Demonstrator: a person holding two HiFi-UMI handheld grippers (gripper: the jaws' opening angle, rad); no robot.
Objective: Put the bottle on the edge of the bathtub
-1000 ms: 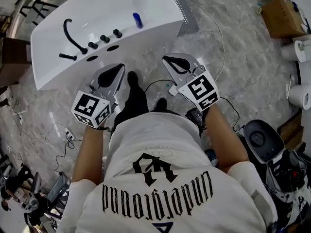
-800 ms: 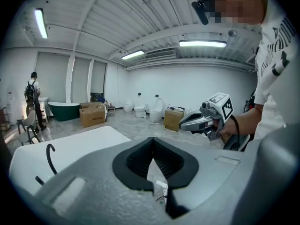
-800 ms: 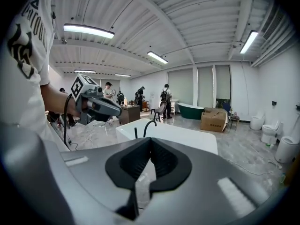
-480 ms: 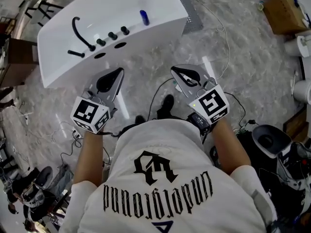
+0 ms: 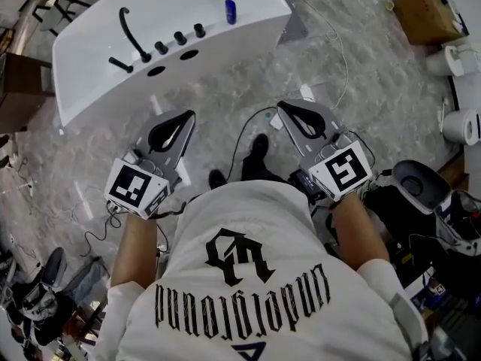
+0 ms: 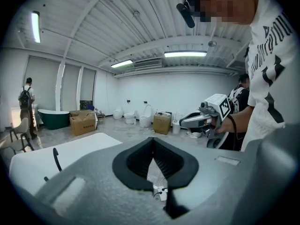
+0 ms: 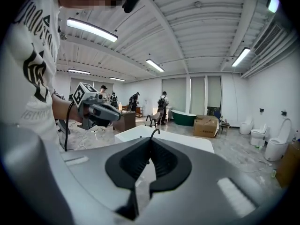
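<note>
A small blue bottle stands upright on the near rim of the white bathtub, right of the black faucet and three black knobs. Both grippers are held over the marble floor, well short of the tub and apart from the bottle. My left gripper is shut with nothing in it, and so is my right gripper. In the left gripper view the jaws meet at the tip, with the tub beyond. The right gripper view shows closed jaws and the tub.
Cables trail across the floor between me and the tub. A cardboard box and toilets stand at the right, with a dark bin-like unit near my right arm. People stand far behind the tub.
The tub and bottle have slid up and away in the head view as I have stepped back. Both grippers sit lower in the frame, still shut and empty.
</note>
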